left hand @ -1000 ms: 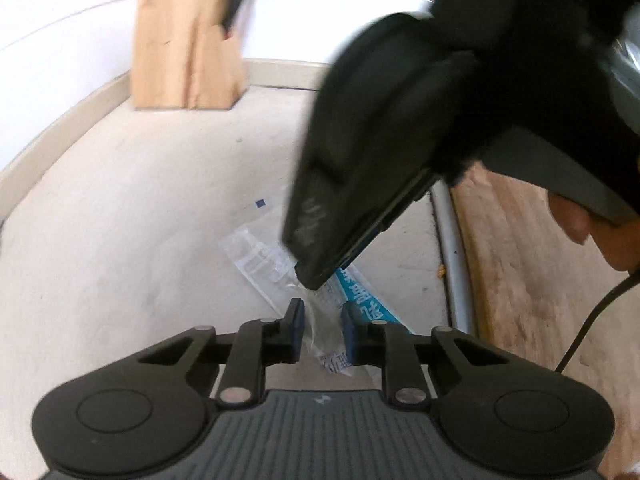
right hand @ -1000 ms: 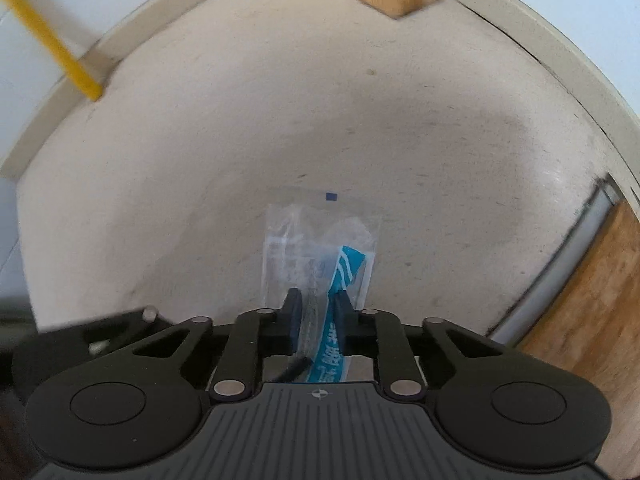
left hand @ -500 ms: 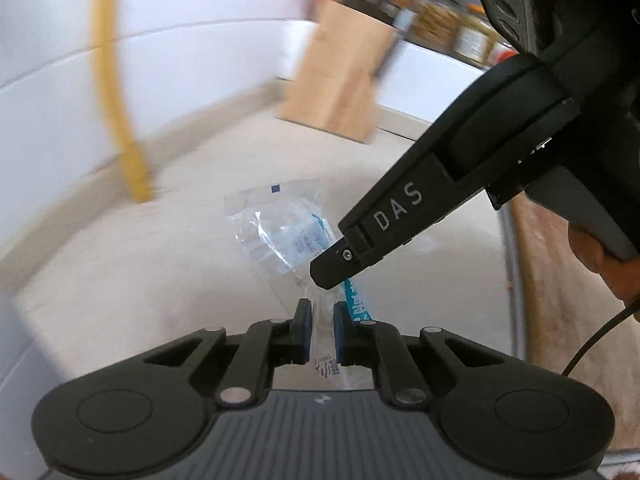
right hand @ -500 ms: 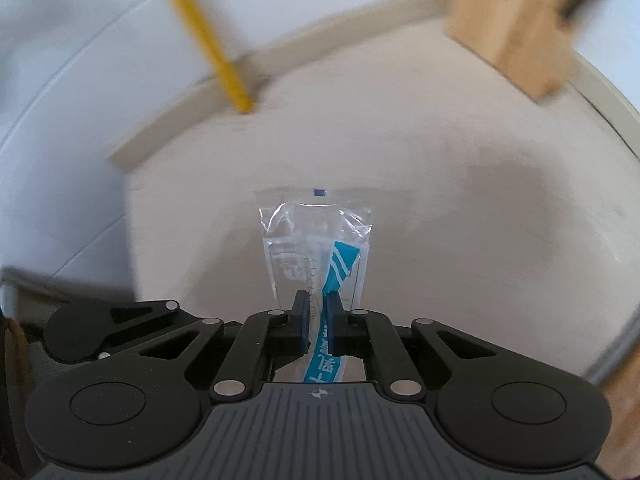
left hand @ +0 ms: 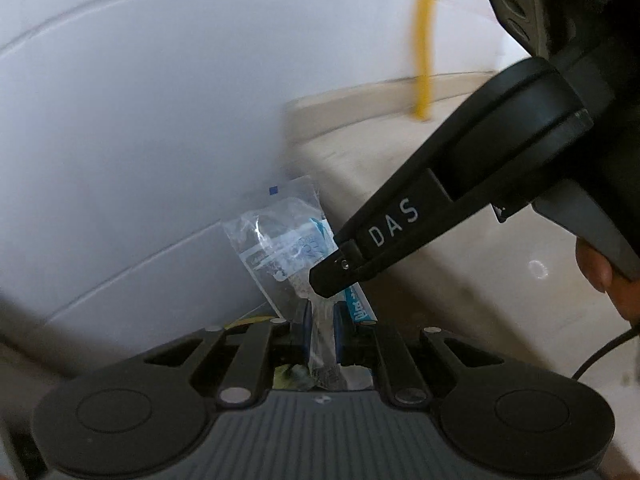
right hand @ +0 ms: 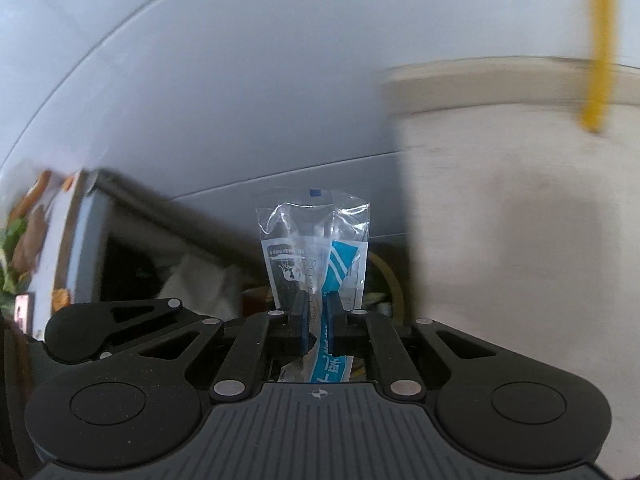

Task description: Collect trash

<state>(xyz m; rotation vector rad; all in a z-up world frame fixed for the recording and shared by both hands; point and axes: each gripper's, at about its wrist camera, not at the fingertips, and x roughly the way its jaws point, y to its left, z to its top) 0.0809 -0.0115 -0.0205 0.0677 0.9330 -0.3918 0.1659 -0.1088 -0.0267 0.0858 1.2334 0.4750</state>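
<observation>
White wall behind, both the left gripper and right gripper clamp the light, crinkly wrapper by its lower end.

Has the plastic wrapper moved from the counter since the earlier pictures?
Yes. The wrapper, shut in both the left gripper and the right gripper, lay on the beige counter before; now it hangs past the counter's edge, before the white wall.

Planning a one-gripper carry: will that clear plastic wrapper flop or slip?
Probably floppy: the clear plastic wrapper is thin, creased film. Its free end stands up, so it seems very light. The film looks glossy, perhaps slippery; both the left hand-held gripper and right hand-held gripper pinch it.
</observation>
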